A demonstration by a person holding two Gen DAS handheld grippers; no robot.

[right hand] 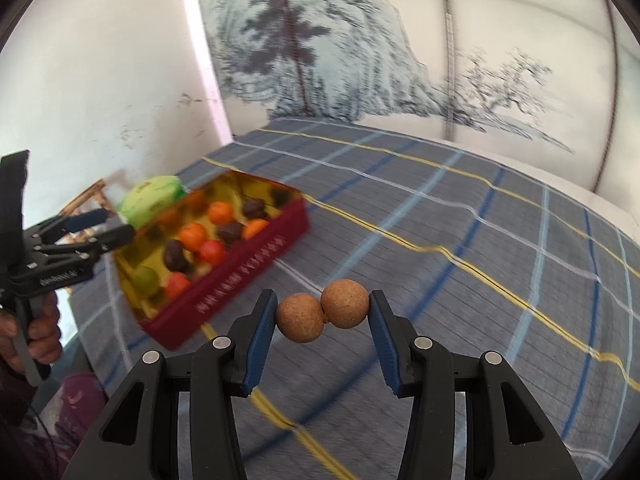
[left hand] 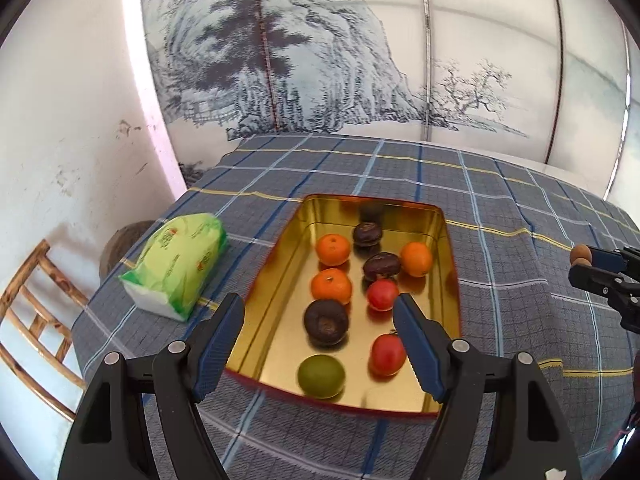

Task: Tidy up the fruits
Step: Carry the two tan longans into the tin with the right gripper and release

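Right tongs pinch a pair of brown longans above the checked tablecloth; left tongs hang spread over the tin's near edge; next, carry the longans into it

Lay near the left edge of a checked tablecloth: green tissue pack; beyond, bamboo chair, painted screen.

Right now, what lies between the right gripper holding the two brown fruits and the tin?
Only bare checked tablecloth. In the right wrist view, the right gripper with the two brown fruits hangs clear of the tin, nothing between them.
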